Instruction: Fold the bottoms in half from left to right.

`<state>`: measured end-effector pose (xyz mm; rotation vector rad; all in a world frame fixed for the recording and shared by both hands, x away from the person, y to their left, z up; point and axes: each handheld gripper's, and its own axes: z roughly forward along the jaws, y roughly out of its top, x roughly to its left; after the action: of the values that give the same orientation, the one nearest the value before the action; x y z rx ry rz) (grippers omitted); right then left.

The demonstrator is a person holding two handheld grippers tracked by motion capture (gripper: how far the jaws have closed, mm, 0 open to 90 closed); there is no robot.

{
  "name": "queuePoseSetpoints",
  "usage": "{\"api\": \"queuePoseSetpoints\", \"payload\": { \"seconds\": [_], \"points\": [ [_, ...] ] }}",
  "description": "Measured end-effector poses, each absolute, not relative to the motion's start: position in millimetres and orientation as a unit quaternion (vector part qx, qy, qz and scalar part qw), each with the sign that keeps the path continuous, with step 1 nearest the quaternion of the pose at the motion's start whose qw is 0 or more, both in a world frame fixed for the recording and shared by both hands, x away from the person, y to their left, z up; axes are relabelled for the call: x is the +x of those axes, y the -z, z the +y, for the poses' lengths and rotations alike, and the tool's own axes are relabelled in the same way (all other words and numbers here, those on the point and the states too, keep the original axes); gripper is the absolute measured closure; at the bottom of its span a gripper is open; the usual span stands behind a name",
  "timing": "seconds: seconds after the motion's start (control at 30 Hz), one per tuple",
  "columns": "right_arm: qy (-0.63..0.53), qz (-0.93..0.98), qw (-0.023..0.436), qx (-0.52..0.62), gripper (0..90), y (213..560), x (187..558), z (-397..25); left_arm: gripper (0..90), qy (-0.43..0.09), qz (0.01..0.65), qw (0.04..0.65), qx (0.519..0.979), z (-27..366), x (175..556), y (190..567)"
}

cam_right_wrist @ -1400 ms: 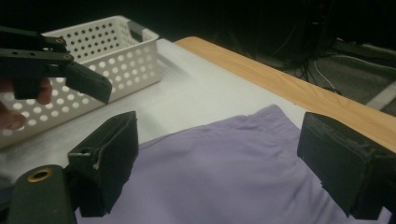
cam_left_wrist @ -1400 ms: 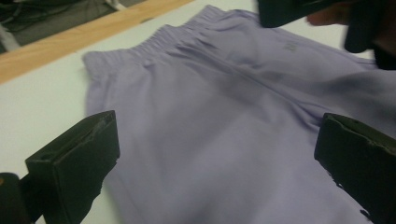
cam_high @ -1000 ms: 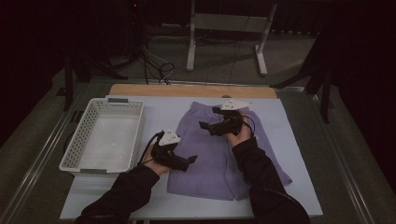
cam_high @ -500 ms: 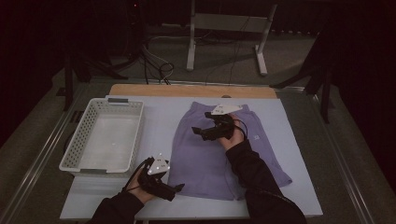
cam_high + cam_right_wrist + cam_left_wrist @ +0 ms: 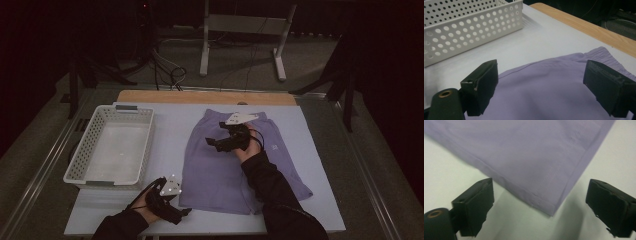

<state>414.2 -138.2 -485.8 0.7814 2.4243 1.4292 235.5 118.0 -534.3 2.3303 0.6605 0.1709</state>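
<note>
A pair of lilac shorts (image 5: pixel 235 165) lies flat on the white table sheet, waistband toward the far side. My left gripper (image 5: pixel 184 212) sits near the front edge, just left of the shorts' near-left hem corner (image 5: pixel 552 211); its jaws stand wide open with that corner between them. My right gripper (image 5: pixel 210 143) hovers over the upper left part of the shorts (image 5: pixel 554 85), pointing toward the basket, jaws wide open and holding nothing.
A white perforated basket (image 5: pixel 89 145) stands empty on the left of the table; its wall (image 5: pixel 474 27) lies beyond my right gripper. A wooden table edge (image 5: pixel 205 97) runs along the far side. Stand legs and cables are on the floor behind.
My left gripper has pulled back from the shorts' left side to the front edge by the hem corner. My right gripper has shifted slightly left and nearer over the shorts.
</note>
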Motion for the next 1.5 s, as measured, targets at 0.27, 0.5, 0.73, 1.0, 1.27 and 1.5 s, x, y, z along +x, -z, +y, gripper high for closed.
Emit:
{"api": "queuePoseSetpoints", "payload": {
  "seconds": [0.27, 0.5, 0.73, 1.0, 1.27, 1.5],
  "points": [
    [-0.484, 0.828, 0.107, 0.262, 12.5, 489, 414, -135, 20.3, -0.066, 0.228, 0.353, 0.905, 117, 233, 537],
    [-0.482, 0.829, 0.104, 0.263, 12.4, 491, 415, -132, 36.1, -0.062, 0.219, 0.359, 0.905, 119, 237, 536],
    [-0.482, 0.829, 0.103, 0.264, 12.4, 490, 415, -130, 63.7, -0.063, 0.221, 0.366, 0.902, 120, 240, 535],
    [-0.482, 0.829, 0.104, 0.265, 11.9, 491, 416, -128, 85.9, -0.069, 0.224, 0.37, 0.899, 117, 249, 536],
    [-0.48, 0.83, 0.103, 0.265, 11.3, 489, 415, -127, 88.8, -0.057, 0.248, 0.377, 0.89, 117, 251, 533],
    [-0.486, 0.826, 0.105, 0.265, 9.8, 486, 414, -126, 88.9, -0.076, 0.245, 0.408, 0.876, 116, 245, 517]
  ]
}}
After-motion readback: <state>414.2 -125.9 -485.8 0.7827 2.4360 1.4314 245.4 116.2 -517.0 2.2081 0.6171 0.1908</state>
